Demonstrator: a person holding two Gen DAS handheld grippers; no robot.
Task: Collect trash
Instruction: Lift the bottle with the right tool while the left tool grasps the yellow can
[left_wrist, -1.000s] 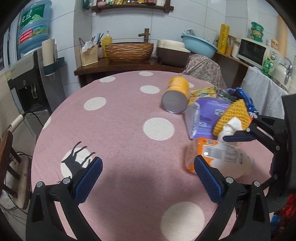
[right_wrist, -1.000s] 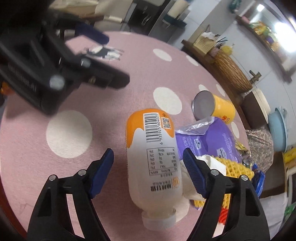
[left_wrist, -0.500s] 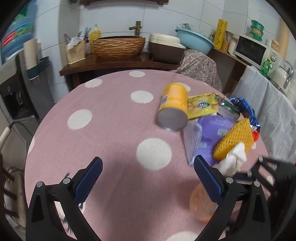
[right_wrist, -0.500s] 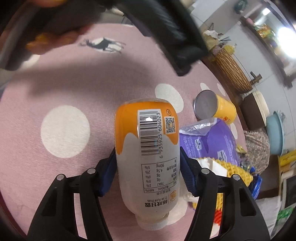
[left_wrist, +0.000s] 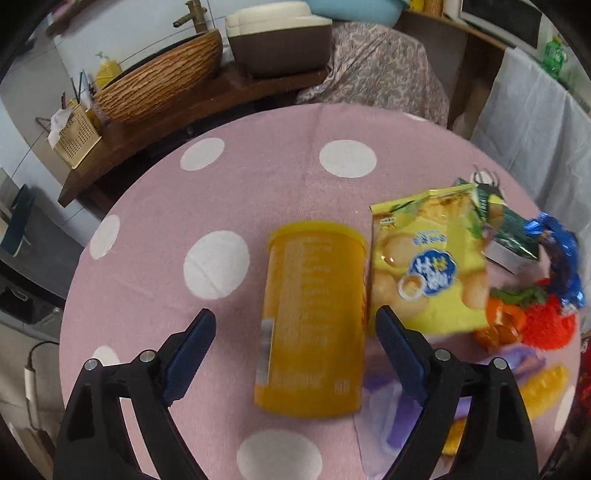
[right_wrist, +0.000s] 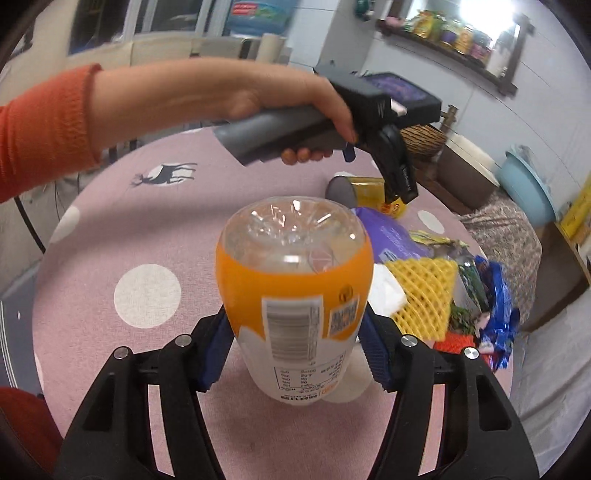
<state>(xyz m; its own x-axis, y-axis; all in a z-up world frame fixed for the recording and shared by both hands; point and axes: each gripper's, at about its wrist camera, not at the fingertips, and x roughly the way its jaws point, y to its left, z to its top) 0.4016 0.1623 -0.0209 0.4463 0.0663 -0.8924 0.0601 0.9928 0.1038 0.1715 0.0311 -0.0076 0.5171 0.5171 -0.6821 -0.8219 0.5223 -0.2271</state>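
Observation:
An orange-and-white plastic bottle (right_wrist: 291, 266) is lifted off the pink dotted table (right_wrist: 147, 229), its clear base toward the camera, and my right gripper (right_wrist: 293, 321) is shut on its body. A yellow can (left_wrist: 314, 314) lies on its side on the table (left_wrist: 221, 184). My left gripper (left_wrist: 295, 315) hangs over it with the can between its closing jaws; the left pad stands clear of the can. In the right wrist view a hand (right_wrist: 288, 96) holds that left gripper above the can (right_wrist: 365, 186).
A pile of wrappers lies right of the can: a yellow snack bag (left_wrist: 424, 266), a purple bag (right_wrist: 391, 236), a yellow foam net (right_wrist: 424, 291), blue and red packets (left_wrist: 554, 258). Behind the table stand a wooden shelf with a woven basin (left_wrist: 159, 77) and a flowered cloth (left_wrist: 384, 70).
My right gripper closed on the bottle and raised it off the table, tipping its base up. My left gripper swung away from the bottle to above the yellow can.

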